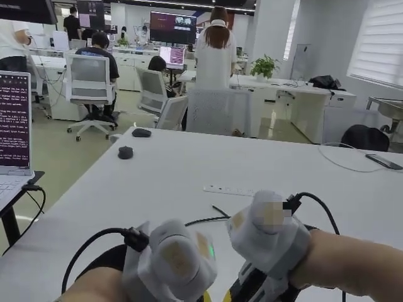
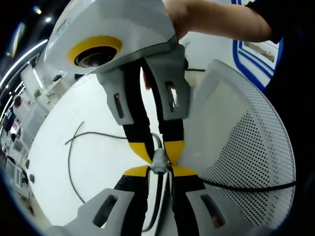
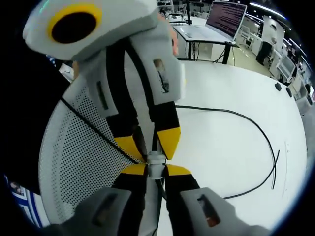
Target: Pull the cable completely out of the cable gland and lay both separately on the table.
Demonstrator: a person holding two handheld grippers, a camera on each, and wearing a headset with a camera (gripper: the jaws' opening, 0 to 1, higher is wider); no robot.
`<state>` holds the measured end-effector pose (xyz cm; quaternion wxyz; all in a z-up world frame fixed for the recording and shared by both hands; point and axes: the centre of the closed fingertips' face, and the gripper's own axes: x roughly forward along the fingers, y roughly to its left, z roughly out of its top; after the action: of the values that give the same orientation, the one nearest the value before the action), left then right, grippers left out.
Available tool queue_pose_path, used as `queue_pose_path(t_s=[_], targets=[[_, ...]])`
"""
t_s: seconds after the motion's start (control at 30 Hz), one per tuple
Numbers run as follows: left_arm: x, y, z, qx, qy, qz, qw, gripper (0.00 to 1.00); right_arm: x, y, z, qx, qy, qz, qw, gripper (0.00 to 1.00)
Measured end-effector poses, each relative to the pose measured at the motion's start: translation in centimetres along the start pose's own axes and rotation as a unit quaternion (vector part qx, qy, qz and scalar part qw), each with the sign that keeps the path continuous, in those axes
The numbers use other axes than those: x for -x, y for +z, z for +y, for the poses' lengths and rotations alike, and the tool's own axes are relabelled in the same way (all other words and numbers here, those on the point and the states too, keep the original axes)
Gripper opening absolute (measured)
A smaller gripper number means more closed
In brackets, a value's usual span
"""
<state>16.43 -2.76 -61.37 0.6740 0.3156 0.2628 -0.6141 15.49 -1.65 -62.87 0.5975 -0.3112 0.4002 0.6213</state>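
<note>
Pinching one grey cable gland [image 2: 160, 161] from opposite sides with two grippers, off the white surface [image 3: 221, 152] by its edge.

Closed narrow on the gland with the left gripper [image 2: 165, 171]; met tip to tip by the right gripper [image 3: 156, 170], equally narrow on the same gland. Running through the gland, one black cable [image 3: 263, 137], not yet pulled free, looping out across the surface. Just beside the grippers, one white perforated chair back [image 2: 241, 147]. Farther out on the surface, two in all: a far mouse [image 1: 141, 133] and a near mouse [image 1: 125, 152].
</note>
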Motion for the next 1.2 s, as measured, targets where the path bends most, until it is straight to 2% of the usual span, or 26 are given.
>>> queue_pose_path(t_s=[0.03,0.17,0.27,0.3,0.37,0.43,0.53,0.6,0.67,0.7,0.83,0.87,0.93,0.97,1.0,1.03,1.07,1.13,1.2], targets=[[-0.1,-0.1,0.1,0.0,-0.002,0.001,1.0,0.16,-0.1,-0.1,-0.1,0.01,-0.012,0.006,0.9999,0.12],[-0.3,-0.4,0.2,0.039,-0.015,-0.003,0.9991,0.16,-0.4,-0.1,-0.3,0.025,-0.042,0.006,0.9988,0.12],[-0.1,-0.6,0.5,0.066,-0.024,-0.013,0.9974,0.16,-0.4,0.2,-0.9,0.032,-0.073,-0.014,0.9967,0.12],[0.0,-0.6,0.7,0.078,-0.029,-0.018,0.9964,0.16,-0.3,0.3,-0.9,0.033,-0.076,-0.017,0.9964,0.12],[0.2,-0.6,1.0,0.094,-0.034,-0.024,0.9947,0.16,-0.1,0.7,-1.3,0.046,-0.102,-0.03,0.9933,0.12],[0.4,-0.5,1.3,0.116,-0.042,-0.031,0.9919,0.16,0.1,1.0,-1.6,0.065,-0.129,-0.033,0.989,0.12],[0.6,-0.3,1.7,0.152,-0.054,-0.04,0.986,0.16,0.5,1.2,-2.0,0.113,-0.169,-0.018,0.979,0.12],[0.7,-0.2,1.9,0.159,-0.058,-0.044,0.9846,0.16,0.8,1.3,-2.2,0.121,-0.193,-0.013,0.9737,0.11],[0.9,0.0,2.0,0.17,-0.06,-0.049,0.9824,0.16,1.1,1.4,-2.4,0.134,-0.217,-0.011,0.9668,0.12],[0.9,0.2,2.0,0.175,-0.061,-0.052,0.9813,0.16,1.2,1.5,-2.5,0.153,-0.23,-0.006,0.9609,0.12],[0.9,0.3,2.1,0.21,-0.075,-0.058,0.973,0.16,1.3,1.4,-2.6,0.165,-0.256,0.001,0.9524,0.12],[0.9,0.3,2.1,0.214,-0.076,-0.059,0.9721,0.16,1.4,1.4,-2.6,0.164,-0.261,-0.001,0.9514,0.12],[0.9,0.4,2.2,0.245,-0.083,-0.063,0.9637,0.16,1.5,1.4,-2.9,0.165,-0.269,-0.002,0.9489,0.12],[0.8,0.4,2.3,0.262,-0.087,-0.063,0.9589,0.16,1.5,1.4,-2.9,0.163,-0.267,-0.002,0.9496,0.12],[0.8,0.3,2.3,0.263,-0.088,-0.062,0.9588,0.16,1.3,1.2,-2.9,0.148,-0.258,-0.002,0.9548,0.12],[0.6,0.3,2.1,0.254,-0.084,-0.062,0.9614,0.16,1.2,1.1,-2.9,0.131,-0.252,-0.002,0.9588,0.13],[0.6,0.3,2.1,0.236,-0.077,-0.063,0.9666,0.16,1.2,1.0,-2.9,0.118,-0.247,-0.004,0.9618,0.13],[0.6,0.3,1.5,0.223,-0.076,-0.055,0.9704,0.16,1.1,0.9,-2.4,0.103,-0.219,-0.015,0.9702,0.13],[0.8,0.5,1.5,0.19,-0.059,-0.053,0.9786,0.16,1.5,0.9,-2.5,0.074,-0.207,-0.033,0.9749,0.15]])
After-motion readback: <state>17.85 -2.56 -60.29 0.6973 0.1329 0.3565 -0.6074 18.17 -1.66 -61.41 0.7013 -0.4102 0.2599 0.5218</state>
